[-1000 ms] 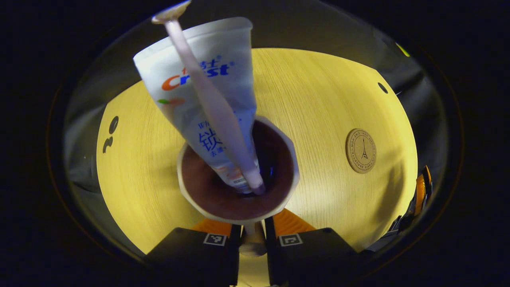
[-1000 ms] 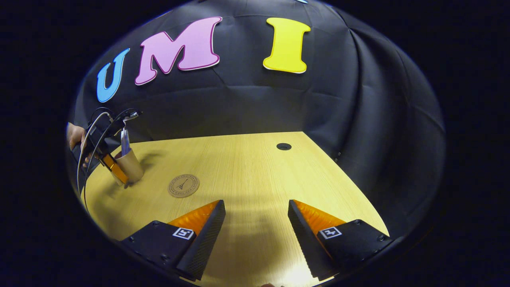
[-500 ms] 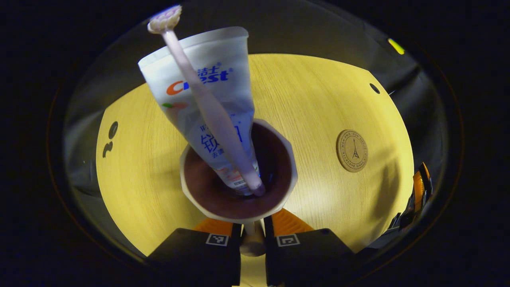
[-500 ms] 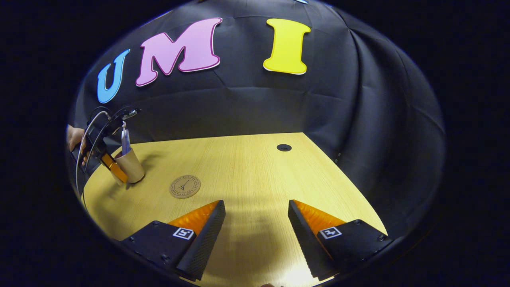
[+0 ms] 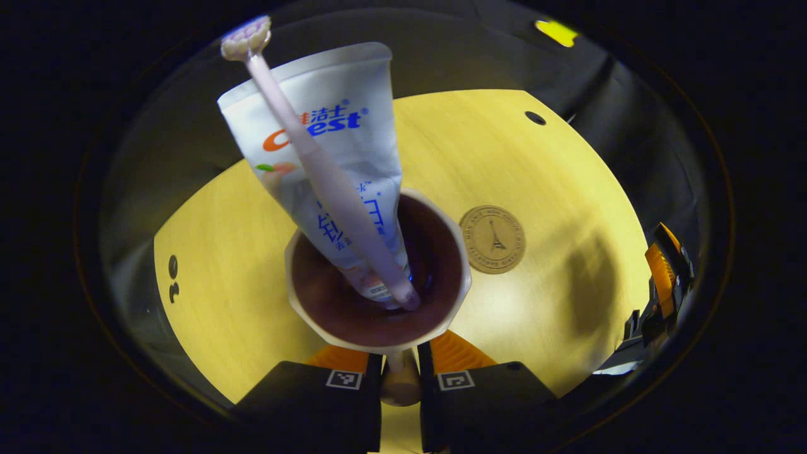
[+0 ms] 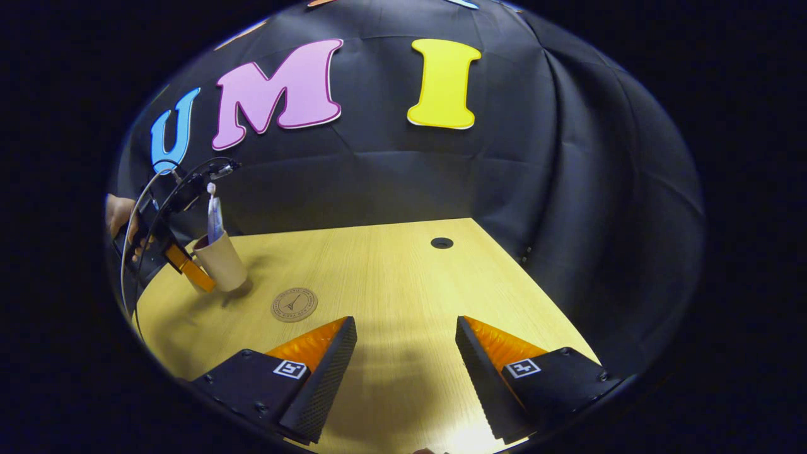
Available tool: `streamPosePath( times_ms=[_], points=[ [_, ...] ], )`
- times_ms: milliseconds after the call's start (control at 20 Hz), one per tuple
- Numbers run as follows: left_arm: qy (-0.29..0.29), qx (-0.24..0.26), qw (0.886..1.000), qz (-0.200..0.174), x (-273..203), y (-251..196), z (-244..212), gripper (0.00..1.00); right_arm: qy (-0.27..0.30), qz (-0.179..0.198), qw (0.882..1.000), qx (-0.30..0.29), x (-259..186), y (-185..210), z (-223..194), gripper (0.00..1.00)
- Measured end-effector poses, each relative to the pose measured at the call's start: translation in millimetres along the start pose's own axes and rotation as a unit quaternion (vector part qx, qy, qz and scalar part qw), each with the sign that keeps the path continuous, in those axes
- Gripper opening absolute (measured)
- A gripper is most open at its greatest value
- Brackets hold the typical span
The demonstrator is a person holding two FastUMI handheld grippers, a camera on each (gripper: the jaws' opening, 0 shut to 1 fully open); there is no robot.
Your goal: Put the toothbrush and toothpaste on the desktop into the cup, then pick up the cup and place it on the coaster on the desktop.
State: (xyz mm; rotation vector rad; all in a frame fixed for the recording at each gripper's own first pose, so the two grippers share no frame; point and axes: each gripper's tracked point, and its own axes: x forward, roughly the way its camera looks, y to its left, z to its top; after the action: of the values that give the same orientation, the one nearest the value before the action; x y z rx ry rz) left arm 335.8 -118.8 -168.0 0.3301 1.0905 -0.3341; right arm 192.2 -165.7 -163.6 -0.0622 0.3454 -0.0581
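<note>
Cup (image 5: 377,296) in left gripper (image 5: 400,378) has moved closer to coaster (image 5: 492,239).

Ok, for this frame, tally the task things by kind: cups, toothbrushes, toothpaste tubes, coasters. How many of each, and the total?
Cup: 1, held by the left gripper
Toothbrush: 1, standing in the cup
Toothpaste tube: 1, standing in the cup
Coaster: 1, bare on the desktop
Total: 4
</note>
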Motion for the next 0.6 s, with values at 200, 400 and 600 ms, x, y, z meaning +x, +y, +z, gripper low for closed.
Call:
streamPosePath(
  times_ms=[200, 400, 600],
  points=[
    [0.006, 0.041, 0.999, -0.014, 10.3, -34.4, 12.7, 0.29, 0.002, -0.015, 1.000, 0.008, -10.3, -16.2, -3.6, 0.96],
    [0.010, 0.061, 0.998, -0.028, 24.2, -63.2, 27.3, 0.29, 0.002, -0.034, 0.999, 0.020, -20.6, -34.7, -9.3, 0.97],
    [0.019, 0.075, 0.996, -0.032, 37.9, -80.1, 37.4, 0.29, 0.004, -0.047, 0.999, 0.025, -26.2, -48.7, -13.9, 0.97]
  ],
)
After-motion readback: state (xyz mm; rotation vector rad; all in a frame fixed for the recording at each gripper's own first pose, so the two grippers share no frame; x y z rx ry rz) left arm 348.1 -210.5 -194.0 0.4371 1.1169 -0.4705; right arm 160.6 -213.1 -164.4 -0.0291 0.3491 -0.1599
